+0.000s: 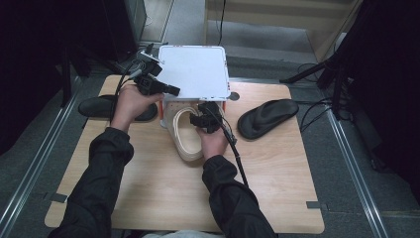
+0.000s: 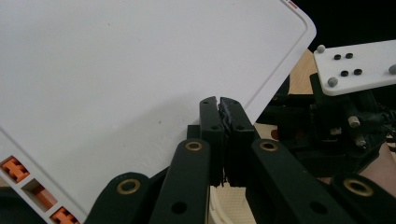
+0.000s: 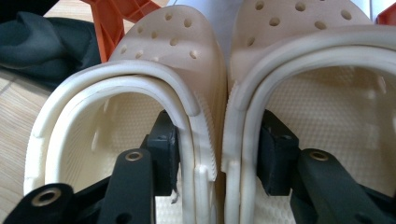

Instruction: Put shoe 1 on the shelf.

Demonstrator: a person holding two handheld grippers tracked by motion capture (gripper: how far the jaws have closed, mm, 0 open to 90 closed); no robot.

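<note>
A white shelf (image 1: 195, 69) on orange legs (image 3: 112, 23) stands at the table's far middle. Two cream clogs (image 1: 185, 141) lie side by side with their toes under it. In the right gripper view the left clog (image 3: 154, 51) and the right clog (image 3: 303, 28) stand wall to wall. My right gripper (image 3: 219, 144) (image 1: 200, 115) is open, one jaw inside each clog, the pads close beside the two inner walls. My left gripper (image 2: 219, 105) (image 1: 173, 90) is shut with nothing seen between its jaws. Its tips are at the shelf top's (image 2: 140, 70) near left edge.
One black flip-flop (image 1: 267, 118) lies right of the shelf and another (image 1: 99, 106) lies left of it, behind my left hand. The wooden table (image 1: 163, 198) has bare room in front. Cables trail from both grippers.
</note>
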